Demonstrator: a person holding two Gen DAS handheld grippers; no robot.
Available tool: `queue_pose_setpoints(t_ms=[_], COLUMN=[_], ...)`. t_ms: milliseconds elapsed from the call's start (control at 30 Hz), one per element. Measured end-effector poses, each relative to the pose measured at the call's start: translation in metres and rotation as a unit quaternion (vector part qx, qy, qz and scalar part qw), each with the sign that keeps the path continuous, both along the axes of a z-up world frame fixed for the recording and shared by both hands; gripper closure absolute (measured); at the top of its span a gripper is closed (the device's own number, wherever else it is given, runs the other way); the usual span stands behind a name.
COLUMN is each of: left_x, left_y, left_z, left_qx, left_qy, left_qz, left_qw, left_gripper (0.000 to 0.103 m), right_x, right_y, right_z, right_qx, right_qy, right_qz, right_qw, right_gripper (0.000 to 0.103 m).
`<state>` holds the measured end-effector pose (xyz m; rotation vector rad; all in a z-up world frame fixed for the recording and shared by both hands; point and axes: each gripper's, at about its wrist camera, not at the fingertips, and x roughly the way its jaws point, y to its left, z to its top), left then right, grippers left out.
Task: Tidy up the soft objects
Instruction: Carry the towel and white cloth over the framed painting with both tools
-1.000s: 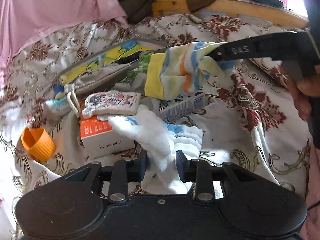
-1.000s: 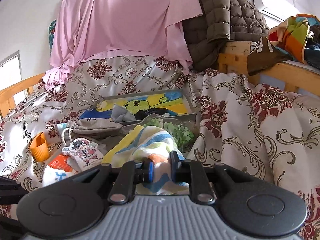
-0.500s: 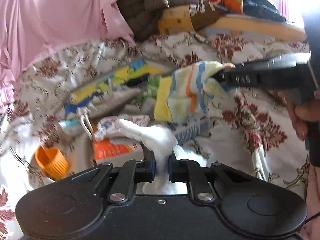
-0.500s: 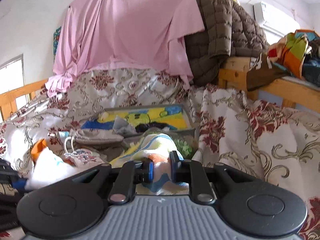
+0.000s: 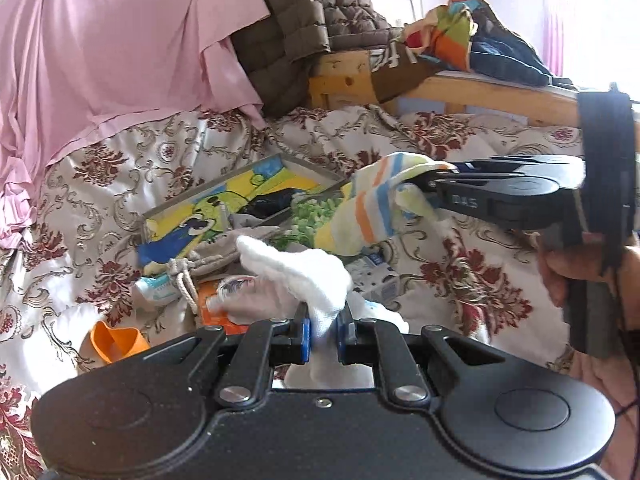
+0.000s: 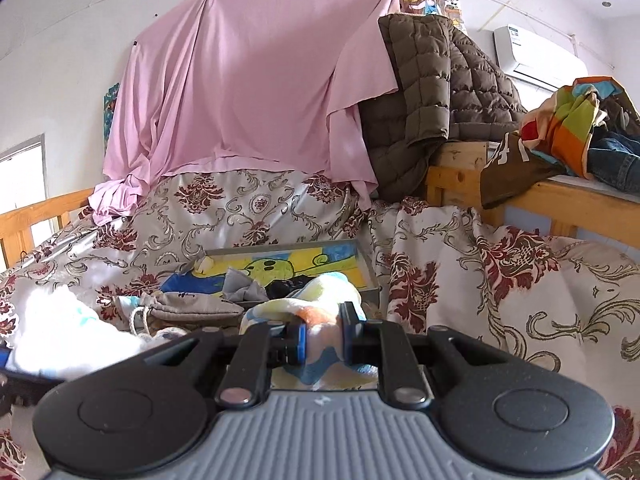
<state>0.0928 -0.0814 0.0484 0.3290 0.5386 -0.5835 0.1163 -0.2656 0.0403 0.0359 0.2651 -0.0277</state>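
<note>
My left gripper (image 5: 322,334) is shut on a white sock (image 5: 304,276) and holds it above the bed. The same sock shows at the left of the right wrist view (image 6: 60,332). My right gripper (image 6: 323,338) is shut on a striped yellow, orange and blue sock (image 6: 320,304). In the left wrist view the right gripper (image 5: 432,184) comes in from the right with the striped sock (image 5: 368,208) hanging from it over the tray (image 5: 248,188).
A shallow tray with a yellow and blue cartoon picture (image 6: 288,264) lies on the floral bedspread (image 6: 460,272). A grey drawstring pouch (image 6: 188,308), an orange cup (image 5: 114,340), an orange and white box (image 5: 214,308) and a green clump (image 5: 316,216) lie around it. A wooden bed frame (image 5: 460,84) stands behind.
My left gripper closed on the white sock and lifted it off the bed. Both grippers rose with their socks, so more of the back wall shows.
</note>
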Motion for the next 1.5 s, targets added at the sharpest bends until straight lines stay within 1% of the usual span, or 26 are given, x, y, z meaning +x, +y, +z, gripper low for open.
queue_pose_setpoints(t_ms=[133,200,333,567,700,800,867,967,1067,1133,1200,1233,1300,1333,1400,1433,1500], left_x=[-0.009,-0.008,-0.002,0.026,0.053,0.082,0.11,0.161,0.219,0.258,0.289,0.306,0.334,0.348,0.371,0.382,0.399], left_y=[-0.005,-0.006,-0.006,-0.004,-0.003,-0.002,0.0,0.003,0.006,0.007,0.005,0.004,0.005,0.004,-0.001,-0.004,-0.006], left_z=[-0.001,0.001,0.009,0.03,0.039,0.044,0.046,0.045,0.039,0.03,0.02,0.015,0.006,0.001,-0.009,-0.014,-0.023], left_qx=[-0.004,-0.012,-0.027,-0.054,-0.066,-0.076,-0.09,-0.115,-0.14,-0.149,-0.14,-0.14,-0.145,-0.149,-0.148,-0.149,-0.153], left_qy=[0.004,0.005,-0.012,-0.044,-0.064,-0.077,-0.083,-0.091,-0.106,-0.115,-0.125,-0.121,-0.1,-0.088,-0.07,-0.06,-0.036], left_qz=[-0.014,-0.012,-0.003,0.031,0.048,0.057,0.069,0.081,0.092,0.103,0.105,0.107,0.113,0.115,0.117,0.118,0.121], left_qw=[0.9999,0.9998,0.9996,0.9971,0.9946,0.9925,0.9901,0.9859,0.9802,0.9768,0.9766,0.9769,0.9778,0.9782,0.9795,0.9799,0.9801], left_gripper=[0.091,0.091,0.091,0.091,0.091,0.091,0.09,0.09,0.09,0.09,0.09,0.09,0.09,0.09,0.09,0.09,0.09], right_x=[-0.002,-0.003,-0.004,0.004,0.026,0.062,0.093,0.158,0.227,0.275,0.313,0.332,0.363,0.378,0.398,0.406,0.421], right_y=[-0.001,-0.001,-0.003,-0.006,-0.008,-0.007,-0.008,-0.006,-0.003,0.0,0.001,0.002,-0.002,-0.006,-0.013,-0.016,-0.015], right_z=[0.001,0.002,0.006,0.018,0.032,0.045,0.053,0.062,0.061,0.055,0.044,0.038,0.029,0.025,0.019,0.017,0.013], right_qx=[0.004,0.004,0.01,0.006,-0.006,-0.033,-0.047,-0.063,-0.059,-0.045,-0.047,-0.051,-0.044,-0.031,-0.01,-0.008,-0.018], right_qy=[-0.004,-0.009,-0.016,-0.015,-0.02,-0.03,-0.038,-0.051,-0.052,-0.039,-0.025,-0.012,0.021,0.042,0.071,0.082,0.105], right_qz=[-0.001,-0.001,-0.004,0.001,0.015,0.025,0.031,0.041,0.052,0.06,0.067,0.069,0.069,0.067,0.066,0.069,0.07], right_qw=[1.0,1.0,1.0,1.0,1.0,0.999,0.998,0.996,0.996,0.996,0.996,0.996,0.996,0.996,0.995,0.994,0.992], right_gripper=[0.085,0.085,0.085,0.085,0.085,0.085,0.085,0.085,0.085,0.085,0.085,0.085,0.085,0.085,0.085,0.085,0.085])
